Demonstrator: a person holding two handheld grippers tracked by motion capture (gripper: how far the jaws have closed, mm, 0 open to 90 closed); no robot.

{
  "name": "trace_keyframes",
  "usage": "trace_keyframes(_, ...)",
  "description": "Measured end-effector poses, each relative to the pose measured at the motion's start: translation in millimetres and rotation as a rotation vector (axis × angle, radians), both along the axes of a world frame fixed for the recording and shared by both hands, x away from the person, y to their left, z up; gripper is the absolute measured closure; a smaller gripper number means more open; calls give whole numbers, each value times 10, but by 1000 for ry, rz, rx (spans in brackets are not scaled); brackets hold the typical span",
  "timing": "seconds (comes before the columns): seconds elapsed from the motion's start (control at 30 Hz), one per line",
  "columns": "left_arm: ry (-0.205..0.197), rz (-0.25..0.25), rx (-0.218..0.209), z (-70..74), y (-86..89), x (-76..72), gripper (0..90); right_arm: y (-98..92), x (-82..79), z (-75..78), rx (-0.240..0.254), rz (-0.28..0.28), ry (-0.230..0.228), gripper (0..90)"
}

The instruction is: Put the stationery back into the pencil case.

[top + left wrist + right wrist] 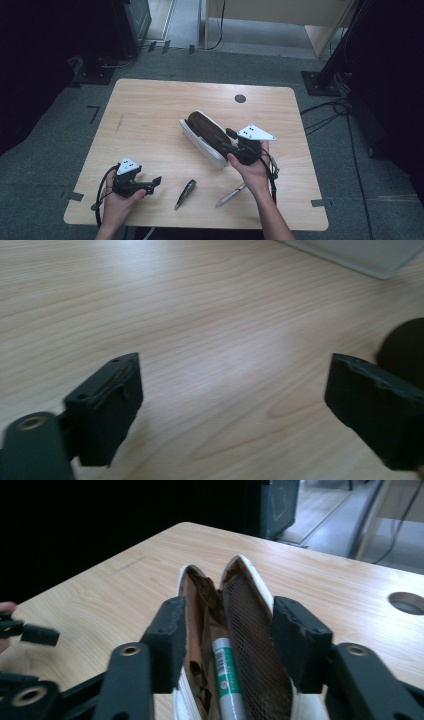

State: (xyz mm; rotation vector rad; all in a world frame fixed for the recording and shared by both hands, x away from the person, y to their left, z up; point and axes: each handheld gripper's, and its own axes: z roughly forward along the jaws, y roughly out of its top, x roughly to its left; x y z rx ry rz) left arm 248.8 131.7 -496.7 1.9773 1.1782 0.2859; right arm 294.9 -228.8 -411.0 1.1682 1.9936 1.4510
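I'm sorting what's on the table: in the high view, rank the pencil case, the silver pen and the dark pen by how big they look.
1. Pencil case, plainly the largest.
2. Silver pen and dark pen: they look about alike in length, too close to rank.

A light wooden table (150, 115) carries an open white pencil case (202, 142) mid-board, with a dark pen (185, 193) and a silver pen (230, 195) lying near the front edge.

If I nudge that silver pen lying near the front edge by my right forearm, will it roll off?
The silver pen looks slim and round, so it would probably roll sideways if nudged. It lies close to the front edge of the table, so a roll off seems possible. It seems light, and its smooth shiny barrel may slip between the pads.
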Motion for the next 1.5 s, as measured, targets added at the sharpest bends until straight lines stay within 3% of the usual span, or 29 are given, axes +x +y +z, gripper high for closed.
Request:
trace_keyframes(0.3,18,-123,-19,7,-285,-203,188,-34,-82,22,-30,-62,32,183)
trace_keyframes(0.4,31,-159,-31,-1,-356,-266,223,-45,-102,19,-38,-72,41,142)
trace_keyframes(0.7,61,-253,-33,-19,-547,-427,341,-77,-140,-2,-45,-78,51,142)
trace_keyframes(0.87,61,-284,38,-69,-684,-494,364,-79,-152,-24,-51,-84,55,143)
trace_keyframes(1.07,69,-279,70,-103,-741,-506,421,-91,-171,-33,-51,-90,61,150)
trace_keyframes(1.5,60,-285,97,-107,-704,-483,771,-73,-174,-73,-56,-87,66,190)
